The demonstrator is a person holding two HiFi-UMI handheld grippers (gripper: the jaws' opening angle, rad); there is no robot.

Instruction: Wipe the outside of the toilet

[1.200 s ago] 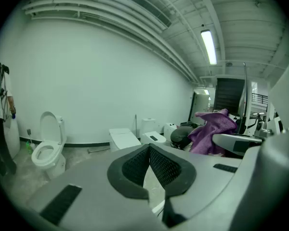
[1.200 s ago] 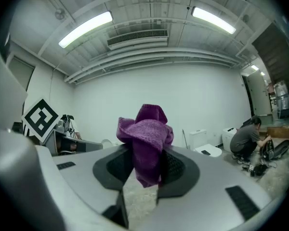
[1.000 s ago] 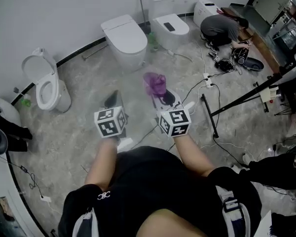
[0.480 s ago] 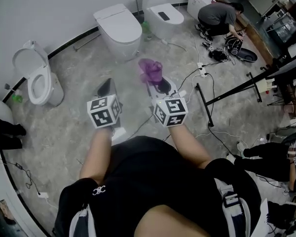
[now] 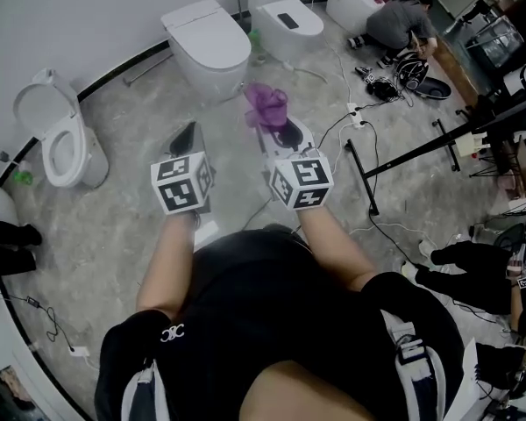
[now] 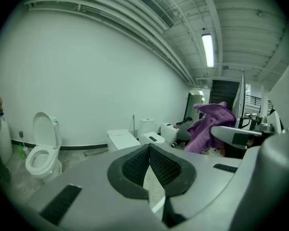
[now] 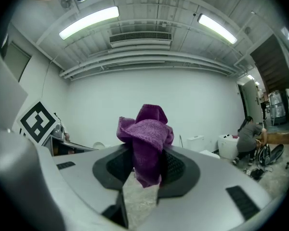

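— Purple cloth (image 7: 145, 134): status?
— Clenched in the right gripper (image 5: 274, 130) jaws, held forward for wiping. Left gripper (image 5: 187, 140) jaws closed, empty. Closed-lid toilet (image 5: 206, 42) stands ahead, well apart, not yet reached.

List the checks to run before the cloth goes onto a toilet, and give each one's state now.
1. Purple cloth clamped in right gripper: ok.
2. Left gripper shut and empty: ok.
3. Cloth touching the closed-lid toilet: not ok, it is held in the air short of it.
4. Floor free of cables: not ok, they lie off to the right.
5. Cloth damp: cannot tell.
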